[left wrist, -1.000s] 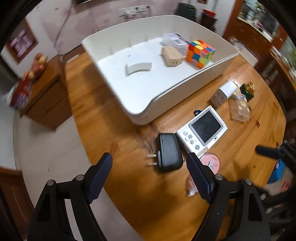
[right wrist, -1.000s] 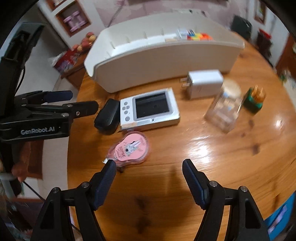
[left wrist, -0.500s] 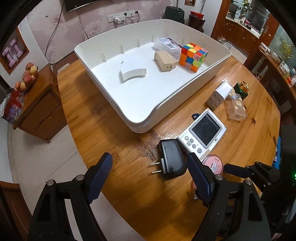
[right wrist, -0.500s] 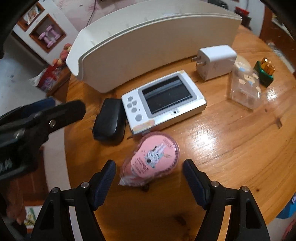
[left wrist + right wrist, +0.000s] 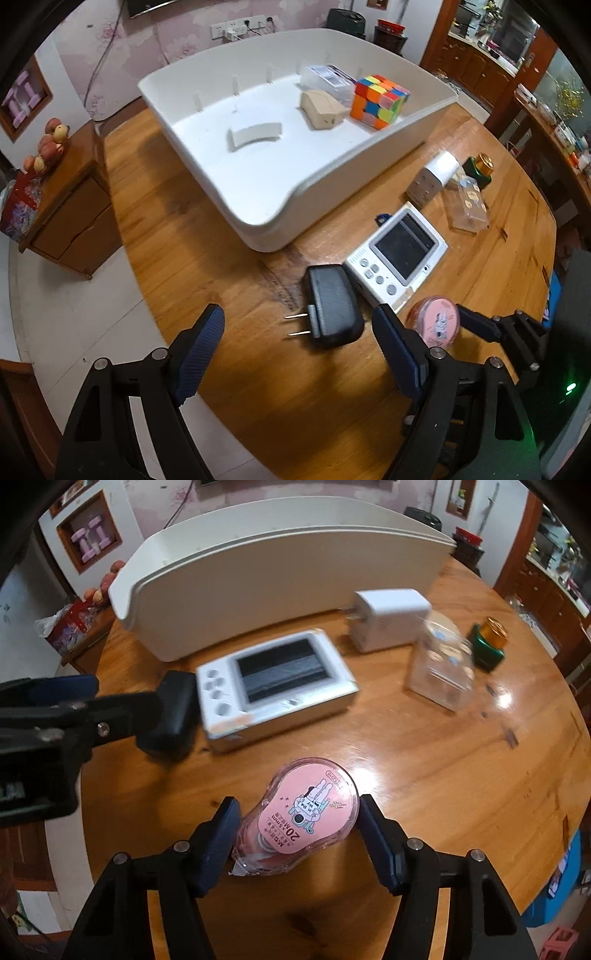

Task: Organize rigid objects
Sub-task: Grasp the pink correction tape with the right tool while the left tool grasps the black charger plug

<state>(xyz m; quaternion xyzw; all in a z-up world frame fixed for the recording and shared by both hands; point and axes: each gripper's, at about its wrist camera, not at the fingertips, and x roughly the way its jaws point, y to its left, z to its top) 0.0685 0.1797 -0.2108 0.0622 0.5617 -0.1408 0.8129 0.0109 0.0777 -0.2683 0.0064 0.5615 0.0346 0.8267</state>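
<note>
Wooden table: pink correction tape between right gripper jaws, pads touching both sides.

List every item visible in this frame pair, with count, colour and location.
tray: 1, white, on table
puzzle cube: 1, multicolour, in tray
beige block: 1, in tray
white curved piece: 1, in tray
clear box: 1, in tray
black charger: 1, on table
camera: 1, white
white charger: 1
clear case: 1
green bottle: 1, gold cap
correction tape: 1, pink
left gripper: open
right gripper: around tape
</note>
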